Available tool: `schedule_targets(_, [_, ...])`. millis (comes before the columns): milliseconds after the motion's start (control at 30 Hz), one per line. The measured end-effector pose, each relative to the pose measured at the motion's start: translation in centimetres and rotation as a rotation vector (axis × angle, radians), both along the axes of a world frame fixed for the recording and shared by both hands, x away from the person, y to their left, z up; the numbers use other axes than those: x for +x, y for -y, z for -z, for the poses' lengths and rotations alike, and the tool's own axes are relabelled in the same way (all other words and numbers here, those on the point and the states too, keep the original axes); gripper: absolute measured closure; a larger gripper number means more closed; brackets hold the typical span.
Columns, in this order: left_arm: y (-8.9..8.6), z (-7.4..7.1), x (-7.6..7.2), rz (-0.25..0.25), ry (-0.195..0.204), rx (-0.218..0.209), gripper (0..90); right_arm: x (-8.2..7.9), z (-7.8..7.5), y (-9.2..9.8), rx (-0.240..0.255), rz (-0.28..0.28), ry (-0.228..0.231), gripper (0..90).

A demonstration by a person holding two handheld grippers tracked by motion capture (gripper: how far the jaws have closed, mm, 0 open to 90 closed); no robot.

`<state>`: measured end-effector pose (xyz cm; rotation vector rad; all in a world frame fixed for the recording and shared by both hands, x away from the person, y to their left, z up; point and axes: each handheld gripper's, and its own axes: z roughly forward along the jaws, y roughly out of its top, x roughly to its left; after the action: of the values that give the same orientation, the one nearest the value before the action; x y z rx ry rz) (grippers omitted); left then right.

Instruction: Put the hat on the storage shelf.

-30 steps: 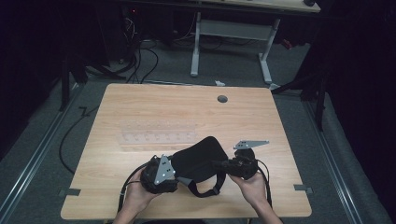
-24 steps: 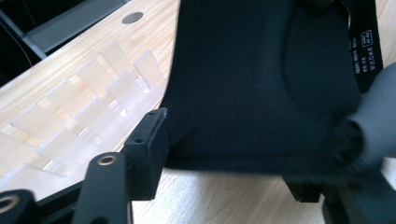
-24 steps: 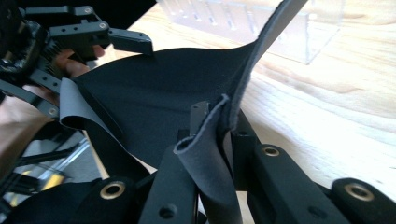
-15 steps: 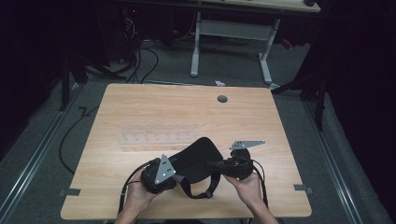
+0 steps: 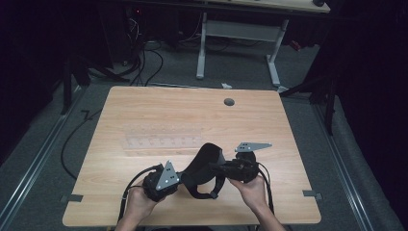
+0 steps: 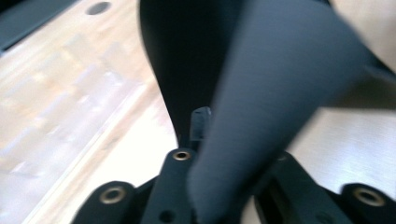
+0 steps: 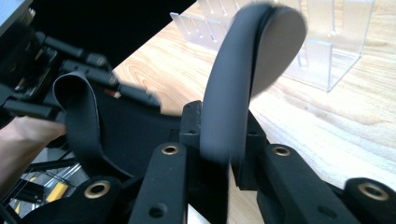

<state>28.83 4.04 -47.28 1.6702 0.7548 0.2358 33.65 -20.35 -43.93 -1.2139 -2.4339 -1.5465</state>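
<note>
Behind the black pad (image 5: 204,163), a clear acrylic rack (image 5: 163,142) on the table (image 5: 144,106).

The strap (image 5: 204,166) lies on the table (image 5: 144,110) between both grippers, before the clear rack (image 5: 161,140).

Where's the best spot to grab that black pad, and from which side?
Probably grip the black pad by its thin rim at the right end, coming in edge-on from the right, one jaw on each flat face. It is a thin, floppy sheet arched up off the table, so its faces alone offer purchase.
</note>
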Motion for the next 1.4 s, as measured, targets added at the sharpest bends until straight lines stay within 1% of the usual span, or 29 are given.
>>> schedule_targets(100, [0.3,0.0,-0.4,0.028,-0.015,0.013,85.9,0.1,0.1,0.3,0.011,0.01,0.016,71.4])
schedule_targets(133, [0.4,-0.1,-0.7,0.036,-0.013,0.005,86.2,0.3,0.3,0.7,0.047,0.005,0.01,66.0])
schedule_targets(167, [0.5,-0.1,-0.9,0.05,-0.017,0.008,86.2,0.3,0.3,0.7,0.047,0.005,0.01,66.0])
schedule_targets(233, [0.6,-0.1,-1.1,0.062,-0.026,0.016,86.3,0.4,0.5,1.1,0.056,0.02,0.015,57.8])
schedule_targets(300, [0.4,-0.1,-0.9,0.053,-0.047,-0.002,86.3,0.3,0.7,1.8,0.075,0.045,0.028,50.1])
schedule_targets(333, [0.1,0.0,-0.8,0.044,-0.06,-0.011,86.3,0.3,0.7,1.8,0.075,0.045,0.028,50.1])
schedule_targets(400, [-0.2,-0.1,-0.7,0.037,-0.073,-0.027,86.2,0.2,1.0,2.5,0.097,0.051,0.039,47.9])
schedule_targets(433, [-0.4,-0.2,-0.6,0.03,-0.084,-0.047,86.3,0.0,1.1,2.8,0.094,0.063,0.046,47.7])
schedule_targets(467, [-0.6,-0.4,-0.5,0.023,-0.091,-0.056,86.2,-0.1,1.3,3.1,0.075,0.079,0.058,46.8])
schedule_targets(500, [-0.9,-0.8,-0.4,0.022,-0.104,-0.101,86.3,-0.1,1.8,3.9,0.074,0.106,0.06,43.6])
schedule_targets(533, [-0.9,-0.8,-0.4,0.022,-0.104,-0.101,86.2,-0.1,1.8,3.9,0.074,0.106,0.06,43.6])
schedule_targets(567, [-1.1,-1.1,-0.4,0.023,-0.104,-0.113,86.2,-0.2,2.0,4.3,0.057,0.129,0.066,41.8])
schedule_targets(600, [-1.1,-1.2,-0.4,0.017,-0.103,-0.119,86.2,-0.2,2.3,4.6,0.025,0.151,0.077,41.1])
schedule_targets(633, [-1.2,-1.3,-0.3,0.012,-0.101,-0.124,86.2,-0.2,2.7,4.9,-0.012,0.174,0.091,40.6])
schedule_targets(700, [-1.4,-1.4,-0.2,0.005,-0.109,-0.14,86.2,0.2,4.0,5.5,-0.09,0.235,0.103,39.8])
schedule_targets(733, [-1.5,-1.4,-0.1,-0.005,-0.107,-0.143,86.2,0.4,4.7,5.9,-0.125,0.27,0.096,39.9])
schedule_targets(800, [-1.8,-1.5,0.2,-0.028,-0.118,-0.17,86.0,1.0,5.9,6.7,-0.2,0.34,0.083,41.0])
schedule_targets(867, [-2.2,-1.5,0.4,-0.043,-0.129,-0.188,85.9,1.5,6.9,7.3,-0.274,0.39,0.059,42.2])
schedule_targets(933, [-2.7,-1.6,0.6,-0.054,-0.134,-0.202,86.0,1.8,7.6,7.6,-0.331,0.426,0.058,41.6])
schedule_targets(967, [-2.9,-1.6,0.6,-0.059,-0.135,-0.207,85.9,2.0,8.0,7.8,-0.373,0.453,0.067,41.0])
schedule_targets(1000, [-3.1,-1.7,0.7,-0.067,-0.136,-0.216,86.0,2.0,8.0,7.8,-0.373,0.453,0.067,41.0])
schedule_targets(1067, [-3.4,-1.8,0.8,-0.08,-0.139,-0.232,86.0,2.2,8.2,8.0,-0.392,0.47,0.075,40.1])
schedule_targets(1133, [-3.6,-1.8,0.9,-0.093,-0.136,-0.24,86.0,2.3,8.3,8.1,-0.416,0.481,0.082,39.1])
schedule_targets(1167, [-3.7,-1.8,1.0,-0.099,-0.138,-0.246,86.0,2.4,8.5,8.2,-0.418,0.48,0.08,37.9])
schedule_targets(1200, [-3.8,-1.8,1.0,-0.102,-0.138,-0.249,86.0,2.6,8.9,8.2,-0.433,0.482,0.079,36.3])
schedule_targets(1233, [-3.9,-1.7,0.9,-0.109,-0.138,-0.249,86.0,2.6,8.9,8.2,-0.433,0.482,0.079,36.3])
schedule_targets(1267, [-4.0,-1.7,0.9,-0.112,-0.14,-0.252,86.0,2.5,9.1,8.1,-0.454,0.485,0.094,35.3])
schedule_targets(1300, [-4.1,-1.7,1.0,-0.118,-0.141,-0.256,86.0,2.4,9.1,8.1,-0.452,0.487,0.103,35.5])
schedule_targets(1400, [-4.5,-1.7,1.2,-0.131,-0.147,-0.266,86.0,2.5,9.2,8.2,-0.45,0.49,0.099,35.3])
